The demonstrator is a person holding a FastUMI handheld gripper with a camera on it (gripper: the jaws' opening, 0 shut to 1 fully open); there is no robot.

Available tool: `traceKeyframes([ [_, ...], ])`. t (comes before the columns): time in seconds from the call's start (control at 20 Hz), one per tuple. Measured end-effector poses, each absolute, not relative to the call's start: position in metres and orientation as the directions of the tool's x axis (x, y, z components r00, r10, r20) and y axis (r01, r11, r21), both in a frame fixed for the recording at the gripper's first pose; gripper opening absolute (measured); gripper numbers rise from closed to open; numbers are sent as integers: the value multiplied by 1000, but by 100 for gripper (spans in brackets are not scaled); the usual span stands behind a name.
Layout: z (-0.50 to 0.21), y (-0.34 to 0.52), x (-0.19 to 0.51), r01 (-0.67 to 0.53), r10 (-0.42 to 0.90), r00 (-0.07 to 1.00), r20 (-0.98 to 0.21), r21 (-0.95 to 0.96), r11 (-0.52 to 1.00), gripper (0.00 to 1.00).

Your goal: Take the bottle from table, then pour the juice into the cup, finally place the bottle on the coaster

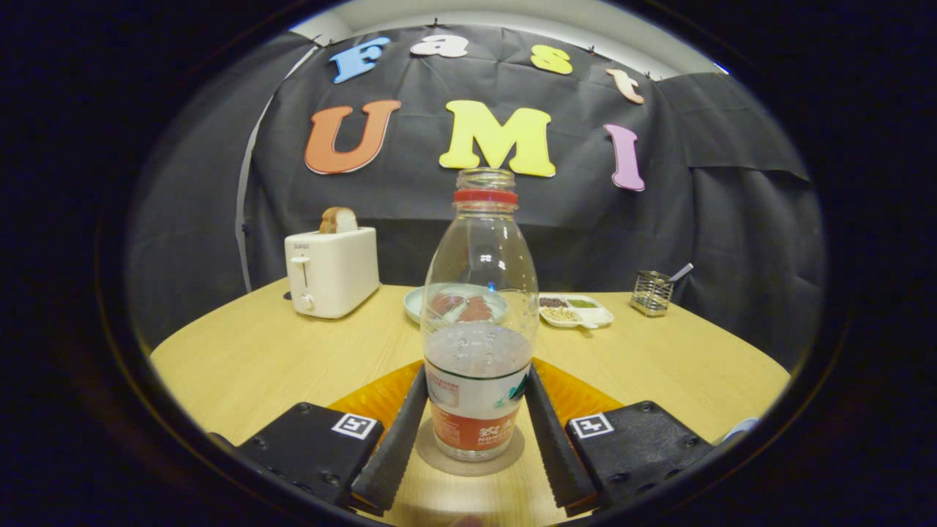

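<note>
- The uncapped plastic bottle [479, 322] is stood upright on the round coaster [470, 448].
- The gripper [476, 421] is spread slightly; its fingers [392, 439] flank the bottle, with contact not discernible.

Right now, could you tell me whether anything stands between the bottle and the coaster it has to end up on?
Nothing visible does. The bottle already stands upright on the coaster, between the fingers of the gripper. The fingers flank its lower half closely; whether they press it cannot be told.
</note>
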State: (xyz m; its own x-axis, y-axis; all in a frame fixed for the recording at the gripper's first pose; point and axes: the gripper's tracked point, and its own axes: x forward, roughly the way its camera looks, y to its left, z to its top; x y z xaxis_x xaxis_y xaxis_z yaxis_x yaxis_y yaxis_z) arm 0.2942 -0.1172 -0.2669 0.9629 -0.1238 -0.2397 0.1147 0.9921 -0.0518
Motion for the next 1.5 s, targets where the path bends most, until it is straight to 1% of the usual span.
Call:
traceKeyframes([
  [0.2,-267,-114,294,99,-106,961,-254,-41,994,82],
  [0.35,-264,-114,292,96,-103,961,-255,-40,995,89],
  [0.5,-261,-113,292,90,-98,962,-256,-42,995,100],
  [0.8,-227,-108,275,91,-99,971,-219,-46,995,100],
  [1.0,-181,-113,255,120,-119,979,-166,-6,993,100],
  [1.2,-113,-118,216,134,-132,988,-83,27,991,100],
  [1.4,-32,-118,161,106,-108,994,26,77,991,100],
  [1.5,-2,-118,134,75,-79,996,49,89,993,100],
])
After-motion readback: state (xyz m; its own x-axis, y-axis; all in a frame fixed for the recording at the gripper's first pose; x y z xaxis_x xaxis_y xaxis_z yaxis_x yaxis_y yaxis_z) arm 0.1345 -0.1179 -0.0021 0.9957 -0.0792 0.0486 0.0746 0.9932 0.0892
